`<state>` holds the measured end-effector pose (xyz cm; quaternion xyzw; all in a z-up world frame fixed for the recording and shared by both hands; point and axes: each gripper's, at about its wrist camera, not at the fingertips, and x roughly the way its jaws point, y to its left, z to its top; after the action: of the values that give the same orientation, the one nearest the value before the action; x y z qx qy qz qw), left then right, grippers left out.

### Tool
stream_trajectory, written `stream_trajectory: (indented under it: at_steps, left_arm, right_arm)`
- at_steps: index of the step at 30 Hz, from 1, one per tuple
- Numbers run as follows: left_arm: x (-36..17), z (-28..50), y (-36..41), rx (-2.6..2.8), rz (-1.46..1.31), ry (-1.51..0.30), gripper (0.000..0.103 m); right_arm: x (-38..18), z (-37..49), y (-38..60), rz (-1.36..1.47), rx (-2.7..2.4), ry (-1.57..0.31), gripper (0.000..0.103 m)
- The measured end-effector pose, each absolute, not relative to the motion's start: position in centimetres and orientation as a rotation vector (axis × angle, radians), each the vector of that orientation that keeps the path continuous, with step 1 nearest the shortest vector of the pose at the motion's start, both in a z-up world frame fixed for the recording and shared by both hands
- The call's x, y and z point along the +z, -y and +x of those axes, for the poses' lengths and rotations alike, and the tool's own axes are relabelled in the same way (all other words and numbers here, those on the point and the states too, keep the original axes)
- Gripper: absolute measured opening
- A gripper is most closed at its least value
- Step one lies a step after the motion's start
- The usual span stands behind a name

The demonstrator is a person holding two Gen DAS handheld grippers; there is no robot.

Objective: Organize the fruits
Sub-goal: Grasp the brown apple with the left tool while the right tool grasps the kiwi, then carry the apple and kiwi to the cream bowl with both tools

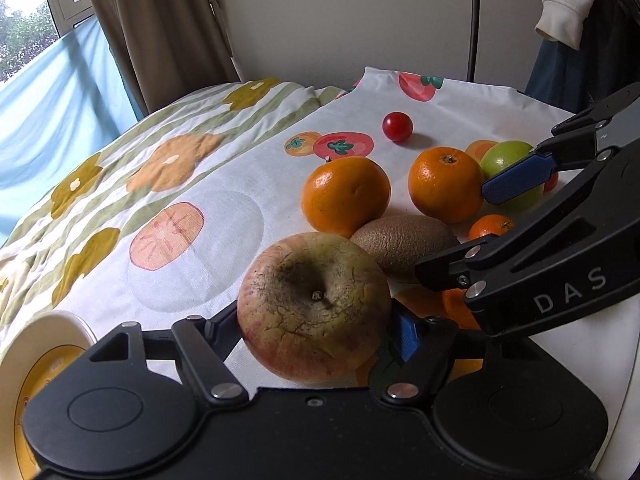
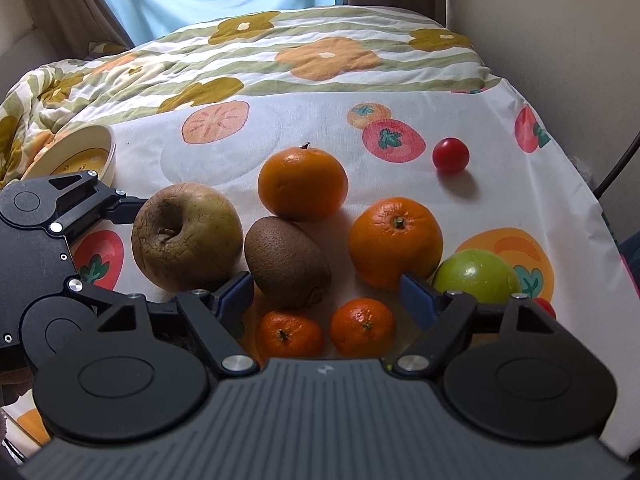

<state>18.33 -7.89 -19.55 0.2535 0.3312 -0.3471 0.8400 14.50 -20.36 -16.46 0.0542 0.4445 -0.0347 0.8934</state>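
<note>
A blotchy apple (image 1: 316, 308) (image 2: 186, 236) sits between the fingers of my left gripper (image 1: 318, 328), whose blue pad (image 1: 408, 338) presses its side. My right gripper (image 2: 326, 296) (image 1: 452, 232) stands open over the fruit pile. Two small mandarins (image 2: 288, 336) (image 2: 362, 332) and the near end of a kiwi (image 2: 286, 262) (image 1: 404, 240) lie between its fingers, untouched. Its far pad (image 1: 516, 180) reaches between a big orange (image 1: 446, 184) (image 2: 396, 240) and a green apple (image 1: 506, 156) (image 2: 476, 272). A second orange (image 1: 346, 196) (image 2: 302, 184) lies behind the kiwi.
A cherry tomato (image 1: 397, 126) (image 2: 451, 155) lies alone farther back on the fruit-print cloth (image 2: 320, 128). A white bowl (image 1: 40, 360) (image 2: 80, 152) with a yellow inside stands left of the apple. A flowered quilt (image 2: 320, 60) lies beyond, with walls and curtains behind.
</note>
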Motion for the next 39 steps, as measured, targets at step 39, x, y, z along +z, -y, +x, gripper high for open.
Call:
stream_trajectory:
  at_steps: [39]
  left_arm:
    - [-17.5, 15.0, 1.6, -0.418, 0.372, -0.737, 0.077]
  right_arm:
    - [-17.2, 16.8, 17.4, -0.032, 0.076, -0.87, 0.063]
